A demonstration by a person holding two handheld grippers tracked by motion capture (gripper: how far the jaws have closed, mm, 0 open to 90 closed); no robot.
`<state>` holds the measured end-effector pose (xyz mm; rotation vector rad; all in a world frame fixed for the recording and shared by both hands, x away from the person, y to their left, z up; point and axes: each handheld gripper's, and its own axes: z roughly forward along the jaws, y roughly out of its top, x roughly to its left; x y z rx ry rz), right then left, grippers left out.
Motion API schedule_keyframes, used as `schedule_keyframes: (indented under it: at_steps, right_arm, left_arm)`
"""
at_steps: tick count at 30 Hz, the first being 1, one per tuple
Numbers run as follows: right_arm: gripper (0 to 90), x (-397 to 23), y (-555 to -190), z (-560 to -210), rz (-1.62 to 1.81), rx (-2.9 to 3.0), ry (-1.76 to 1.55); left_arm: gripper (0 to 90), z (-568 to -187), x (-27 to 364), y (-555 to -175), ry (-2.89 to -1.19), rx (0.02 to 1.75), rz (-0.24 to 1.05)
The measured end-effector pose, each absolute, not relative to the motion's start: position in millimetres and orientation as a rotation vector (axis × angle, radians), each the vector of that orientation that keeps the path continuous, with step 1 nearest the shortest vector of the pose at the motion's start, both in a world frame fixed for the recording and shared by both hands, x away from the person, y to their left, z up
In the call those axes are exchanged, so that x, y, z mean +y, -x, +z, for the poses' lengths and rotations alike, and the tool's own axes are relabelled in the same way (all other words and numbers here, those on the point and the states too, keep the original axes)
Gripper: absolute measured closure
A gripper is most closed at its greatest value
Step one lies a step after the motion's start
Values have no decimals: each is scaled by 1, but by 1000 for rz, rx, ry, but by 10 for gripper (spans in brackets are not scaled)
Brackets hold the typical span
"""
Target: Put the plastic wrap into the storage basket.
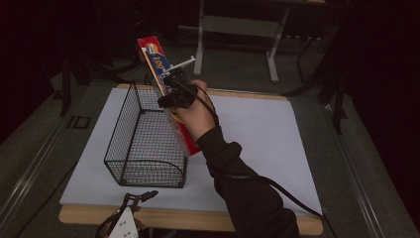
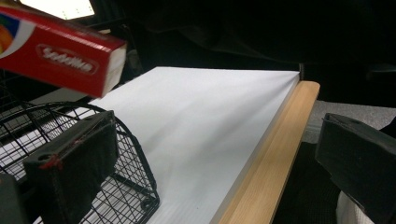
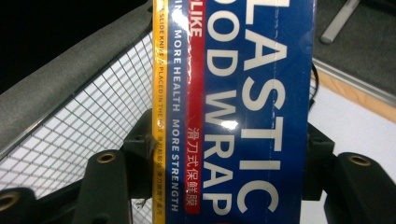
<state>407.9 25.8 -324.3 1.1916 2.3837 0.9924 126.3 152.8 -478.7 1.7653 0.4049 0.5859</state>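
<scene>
A long red and blue box of plastic food wrap [image 1: 157,63] hangs tilted in the air, its lower end beside the right side of a black wire basket [image 1: 143,144]. My right gripper [image 1: 174,92] is shut on the box's middle; in the right gripper view both jaws press the box [image 3: 243,112] by its sides, with the basket mesh [image 3: 93,116] behind. My left gripper [image 1: 136,198] rests at the table's near edge, open, nothing between its jaws. In the left gripper view the box's red end [image 2: 60,60] hovers above the basket [image 2: 126,158].
A white board [image 1: 257,139] covers the wooden table [image 1: 198,219], whose edge [image 2: 275,154] runs along the near side. A grey metal stand [image 1: 237,25] rises behind the table. Dark floor and rails surround it.
</scene>
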Motion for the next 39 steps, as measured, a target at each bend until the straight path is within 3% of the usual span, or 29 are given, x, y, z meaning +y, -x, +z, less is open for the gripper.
schedule_keyframes:
  at_steps: [19, 39]
  right_arm:
    - [392, 78, -407, -364, 1054, 2437, -1164]
    - [392, 86, -417, -426, 939, 2401, -1252]
  left_arm:
    - [0, -479, 154, -125, -1776, 406, 585]
    - [0, -478, 154, -124, -1781, 397, 597]
